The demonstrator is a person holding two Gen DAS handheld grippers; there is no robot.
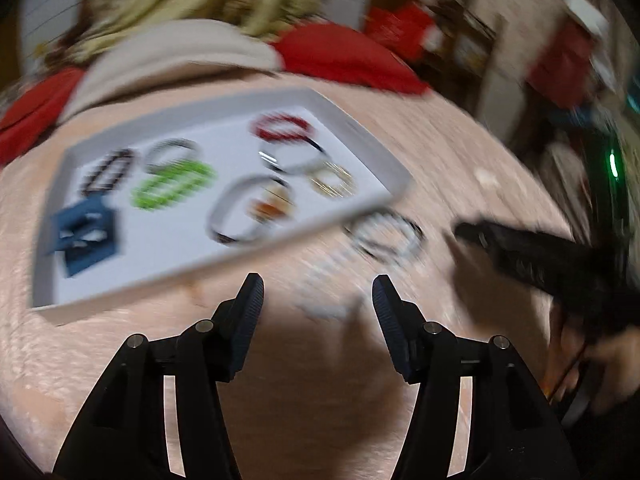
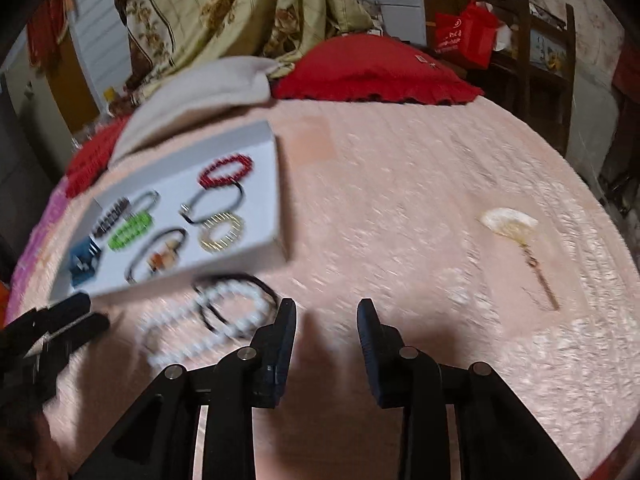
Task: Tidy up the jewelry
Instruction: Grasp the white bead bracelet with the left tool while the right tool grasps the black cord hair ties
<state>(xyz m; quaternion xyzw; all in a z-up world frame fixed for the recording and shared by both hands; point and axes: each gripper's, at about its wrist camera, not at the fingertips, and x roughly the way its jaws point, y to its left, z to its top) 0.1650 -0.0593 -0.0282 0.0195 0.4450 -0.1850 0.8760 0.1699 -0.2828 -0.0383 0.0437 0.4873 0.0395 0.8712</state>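
A white tray [image 1: 352, 128] lies on a pink bedspread and holds several bracelets: red [image 1: 282, 128], green [image 1: 174, 184], dark beaded [image 1: 106, 170], gold [image 1: 332, 180], plus a blue box [image 1: 86, 238]. The tray also shows in the right wrist view [image 2: 264, 152]. A white pearl bracelet [image 2: 204, 332] and a black cord bracelet [image 2: 236, 300] lie on the bed beside the tray's near edge. My left gripper [image 1: 318, 288] is open and empty just before them. My right gripper [image 2: 327, 312] is open and empty, just right of the pearl bracelet. The left wrist view is blurred.
A shell-shaped hairpin [image 2: 516, 236] lies on the bedspread to the right. A red pillow [image 2: 372, 68], a beige cloth [image 2: 200, 96] and a floral blanket [image 2: 248, 4] lie behind the tray. A wooden chair [image 2: 536, 52] stands at the far right.
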